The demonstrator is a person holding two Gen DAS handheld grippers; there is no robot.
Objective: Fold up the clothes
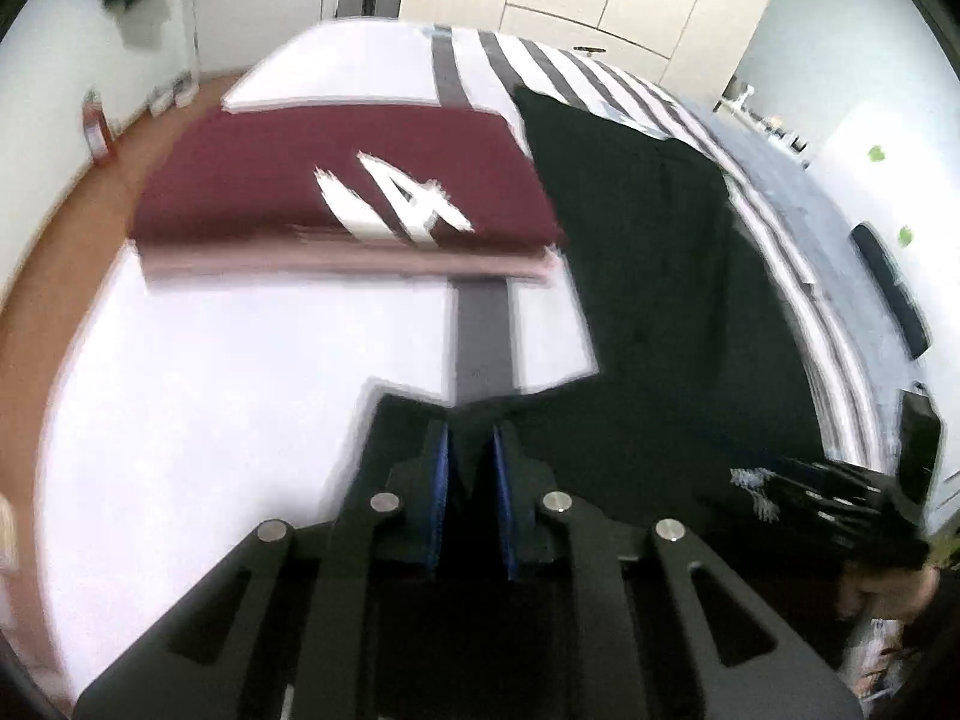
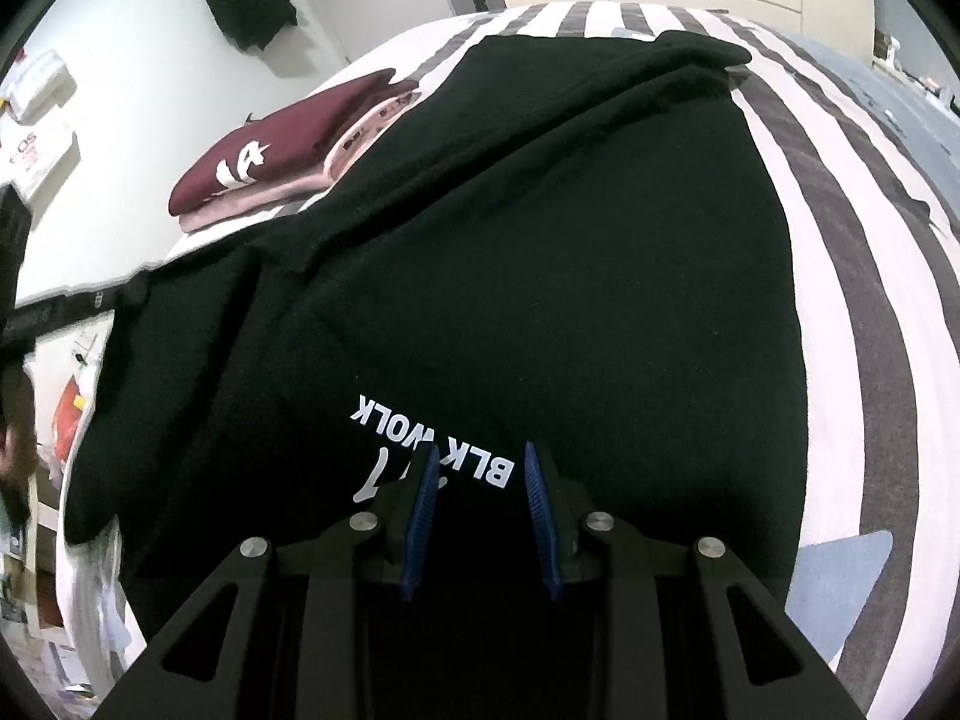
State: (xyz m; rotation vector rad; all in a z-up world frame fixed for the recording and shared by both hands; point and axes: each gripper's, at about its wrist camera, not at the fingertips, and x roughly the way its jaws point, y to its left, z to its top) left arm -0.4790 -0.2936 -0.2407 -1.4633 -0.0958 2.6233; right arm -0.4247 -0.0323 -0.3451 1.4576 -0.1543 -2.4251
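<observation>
Both grippers grip the black sweatshirt (image 2: 540, 228): left gripper (image 1: 471, 450) pinches its edge, right gripper (image 2: 480, 468) clamps a printed fold.

Left tool (image 1: 471, 450) nearly closed; right tool (image 2: 480, 468) parted.

Striped bed (image 2: 852, 276) carrying black garment (image 2: 540, 240), spreading across middle; maroon top (image 2: 252, 162) lying folded on pink one (image 2: 288, 189), stack sitting just beside black garment.

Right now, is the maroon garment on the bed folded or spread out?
Folded. The maroon garment lies as a compact rectangle with straight edges on top of a folded pink garment, forming a small stack beside the black garment.
</observation>
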